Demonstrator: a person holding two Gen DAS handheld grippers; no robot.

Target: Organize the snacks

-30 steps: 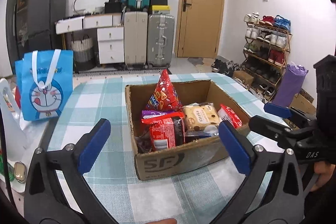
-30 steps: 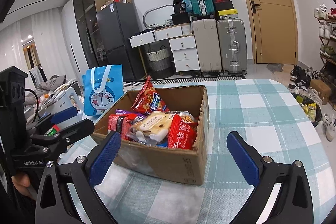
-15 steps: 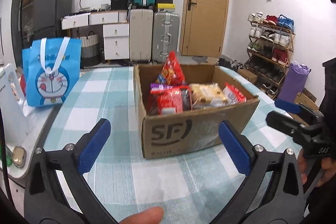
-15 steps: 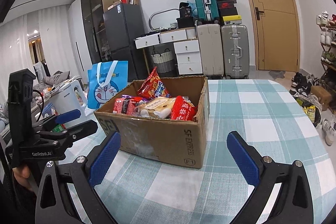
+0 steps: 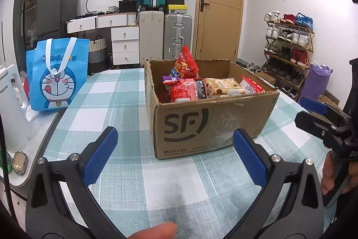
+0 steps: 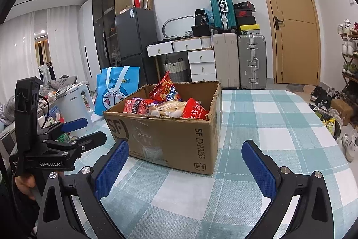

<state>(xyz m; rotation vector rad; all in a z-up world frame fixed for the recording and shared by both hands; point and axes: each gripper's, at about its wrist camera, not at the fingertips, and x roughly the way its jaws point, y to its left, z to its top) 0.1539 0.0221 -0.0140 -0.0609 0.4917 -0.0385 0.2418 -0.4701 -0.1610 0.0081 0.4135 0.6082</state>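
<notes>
An open cardboard box (image 5: pixel 208 120) marked SF stands on the checked tablecloth and holds several snack packets: a tall red chip bag (image 5: pixel 184 65), a red and black packet (image 5: pixel 188 91), a beige biscuit pack (image 5: pixel 223 85) and a red packet (image 5: pixel 251 86). The box also shows in the right wrist view (image 6: pixel 170 138). My left gripper (image 5: pixel 175 155) is open and empty, low in front of the box. My right gripper (image 6: pixel 184 168) is open and empty, at the box's near right corner. Each gripper shows in the other's view: the right one (image 5: pixel 313 111), the left one (image 6: pixel 82 131).
A blue Doraemon tote bag (image 5: pixel 56 75) stands at the table's left edge beside a white kettle (image 5: pixel 10 109). The checked table (image 6: pixel 279 127) stretches to the right of the box. Suitcases, drawers, a door and a shoe rack (image 5: pixel 288 48) lie behind.
Both grippers have dropped lower and drawn back toward me, so the box now shows from the side rather than from above. Both stay open.
</notes>
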